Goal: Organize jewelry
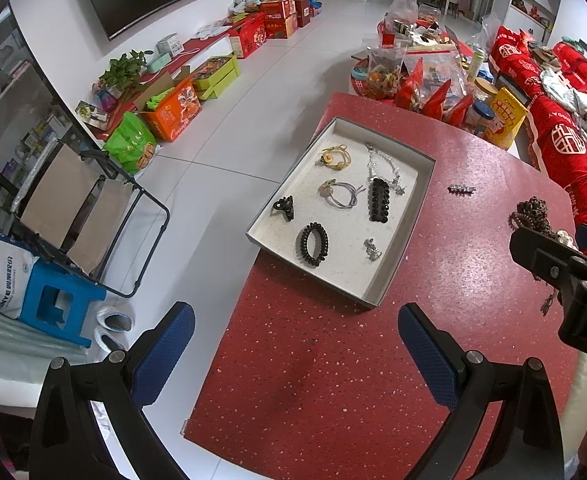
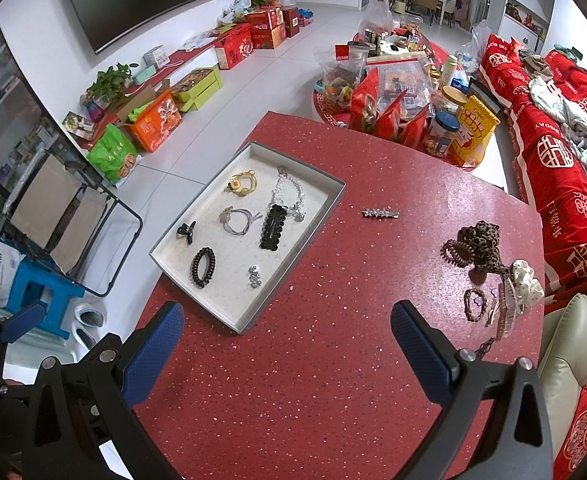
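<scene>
Both grippers' fingers gape empty, star clip well ahead.

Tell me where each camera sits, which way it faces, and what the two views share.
Left wrist: on the left gripper, above the table's near left edge, looking forward and down at the tray; its own open blue fingers show, and the right gripper enters at right.
Right wrist: on the right gripper, further right over the table, looking forward and down; its open fingers show, the left gripper at lower left.
Shared: tray, star clip, leopard scrunchie, table.
</scene>
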The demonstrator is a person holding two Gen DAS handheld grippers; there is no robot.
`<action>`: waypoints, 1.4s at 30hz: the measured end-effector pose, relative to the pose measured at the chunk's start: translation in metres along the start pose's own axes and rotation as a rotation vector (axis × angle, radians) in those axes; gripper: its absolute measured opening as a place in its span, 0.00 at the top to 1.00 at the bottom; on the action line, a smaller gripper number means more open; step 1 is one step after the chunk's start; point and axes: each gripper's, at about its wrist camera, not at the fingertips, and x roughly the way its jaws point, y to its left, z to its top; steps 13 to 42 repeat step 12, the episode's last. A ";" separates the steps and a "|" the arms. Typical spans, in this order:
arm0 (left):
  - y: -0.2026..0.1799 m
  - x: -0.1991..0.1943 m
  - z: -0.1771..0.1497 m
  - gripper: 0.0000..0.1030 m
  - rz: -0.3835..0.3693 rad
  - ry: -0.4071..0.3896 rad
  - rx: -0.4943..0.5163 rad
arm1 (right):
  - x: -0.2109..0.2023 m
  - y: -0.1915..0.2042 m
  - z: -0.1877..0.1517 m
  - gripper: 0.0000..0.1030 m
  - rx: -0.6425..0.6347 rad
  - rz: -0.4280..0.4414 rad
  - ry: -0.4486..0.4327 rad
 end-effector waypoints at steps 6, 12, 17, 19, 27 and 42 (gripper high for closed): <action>0.001 -0.001 0.000 0.01 0.003 -0.002 0.001 | 0.000 0.000 0.000 0.00 -0.001 0.001 0.001; 0.010 0.000 -0.001 0.01 -0.001 -0.017 0.004 | -0.001 0.003 -0.001 0.00 -0.001 0.005 0.005; 0.010 0.000 -0.001 0.01 -0.001 -0.017 0.004 | -0.001 0.003 -0.001 0.00 -0.001 0.005 0.005; 0.010 0.000 -0.001 0.01 -0.001 -0.017 0.004 | -0.001 0.003 -0.001 0.00 -0.001 0.005 0.005; 0.010 0.000 -0.001 0.01 -0.001 -0.017 0.004 | -0.001 0.003 -0.001 0.00 -0.001 0.005 0.005; 0.010 0.000 -0.001 0.01 -0.001 -0.017 0.004 | -0.001 0.003 -0.001 0.00 -0.001 0.005 0.005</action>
